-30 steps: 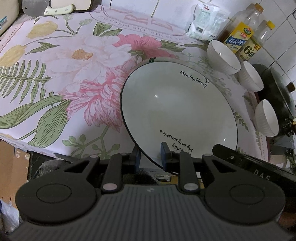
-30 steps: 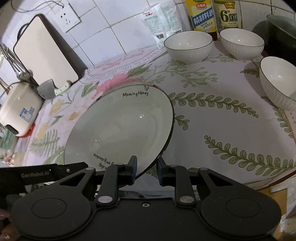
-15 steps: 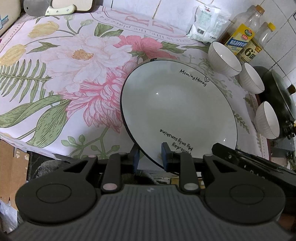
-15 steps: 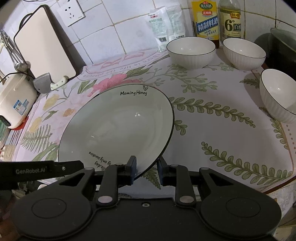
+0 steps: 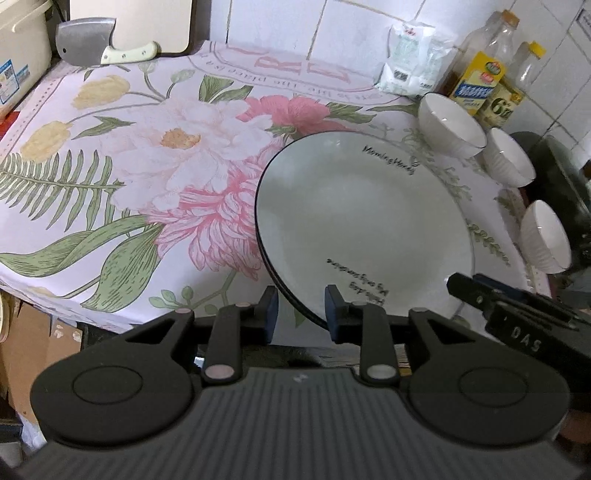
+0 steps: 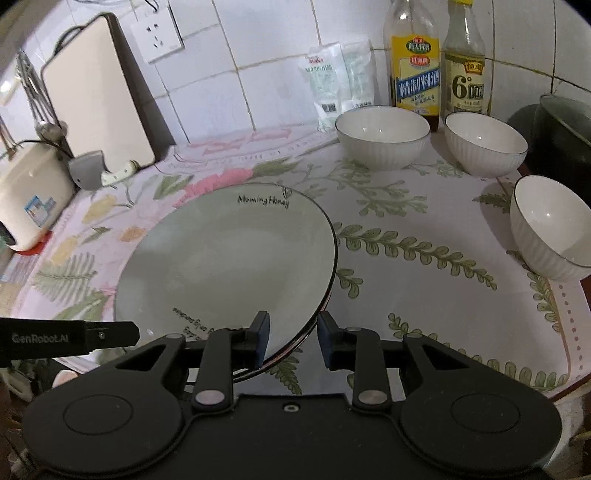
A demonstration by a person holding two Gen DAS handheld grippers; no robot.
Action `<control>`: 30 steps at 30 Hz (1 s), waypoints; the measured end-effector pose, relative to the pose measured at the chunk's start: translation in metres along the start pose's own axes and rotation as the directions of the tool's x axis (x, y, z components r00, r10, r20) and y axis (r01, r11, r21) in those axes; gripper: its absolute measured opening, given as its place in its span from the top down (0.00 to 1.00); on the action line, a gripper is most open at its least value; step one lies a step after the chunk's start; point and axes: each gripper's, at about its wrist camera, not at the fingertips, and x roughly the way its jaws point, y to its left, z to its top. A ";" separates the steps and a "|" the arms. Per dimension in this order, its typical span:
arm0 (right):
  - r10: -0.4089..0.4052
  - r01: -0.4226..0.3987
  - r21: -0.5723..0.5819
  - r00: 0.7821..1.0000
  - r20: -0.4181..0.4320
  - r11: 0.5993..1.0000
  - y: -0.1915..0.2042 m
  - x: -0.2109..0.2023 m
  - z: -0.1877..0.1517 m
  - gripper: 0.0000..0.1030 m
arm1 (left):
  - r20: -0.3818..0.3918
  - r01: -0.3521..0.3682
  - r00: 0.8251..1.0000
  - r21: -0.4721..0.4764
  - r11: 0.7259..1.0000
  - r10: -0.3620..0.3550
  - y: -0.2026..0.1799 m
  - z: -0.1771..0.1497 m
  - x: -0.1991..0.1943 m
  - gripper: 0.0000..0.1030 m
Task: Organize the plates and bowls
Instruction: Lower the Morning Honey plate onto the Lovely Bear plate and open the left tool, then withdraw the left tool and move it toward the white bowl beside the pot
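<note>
1. Over the near edge of the flowered tablecloth [image 5: 155, 155], the left wrist view is showing the plate [image 5: 362, 221] lying on the cloth, its near rim reaching past the table edge. The left gripper [image 5: 301, 310] is straddling that rim with its jaws opening, and neither pad is pressing the plate. A second dark rim is peeking out just beneath it (probably a stack). Three bowls [image 5: 448, 127] are standing beyond the plate's far right edge, and a cleaver [image 5: 103, 53] is lying well beyond its far left.

2. Beside the plate's right-hand rim, the right wrist view is showing the right gripper [image 6: 291, 336] with its jaws likewise opening, the rim running between them but apparently unpressed.

3. Glazed ceramic is likely handling as stiff, weighty, slick and chippable, so the overhanging rim is looking like the best hold, one gripper per side.

4. Only the right view is revealing the wall socket [image 6: 157, 33] and the cream appliance [image 6: 31, 195]; only the left is showing the cardboard [image 5: 33, 343] below the table.
</note>
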 end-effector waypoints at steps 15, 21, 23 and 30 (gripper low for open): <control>0.061 -0.031 -0.201 0.987 0.149 0.979 -0.019 -0.098 0.021 0.41 | 0.005 0.054 0.998 0.152 0.987 -0.055 -0.052 0.006 -0.068 0.56; 0.091 -0.048 -0.239 0.981 0.170 0.970 -0.038 -0.137 0.022 0.38 | -0.018 0.088 0.996 0.214 0.973 -0.086 -0.080 0.005 -0.086 0.51; 0.108 -0.063 -0.236 0.977 0.186 0.970 -0.044 -0.151 0.022 0.36 | -0.027 0.100 0.995 0.231 0.968 -0.096 -0.090 0.005 -0.089 0.49; 0.097 -0.036 -0.256 0.968 0.232 0.966 -0.060 -0.179 0.014 0.31 | -0.034 0.120 0.993 0.298 0.947 -0.115 -0.126 0.006 -0.090 0.42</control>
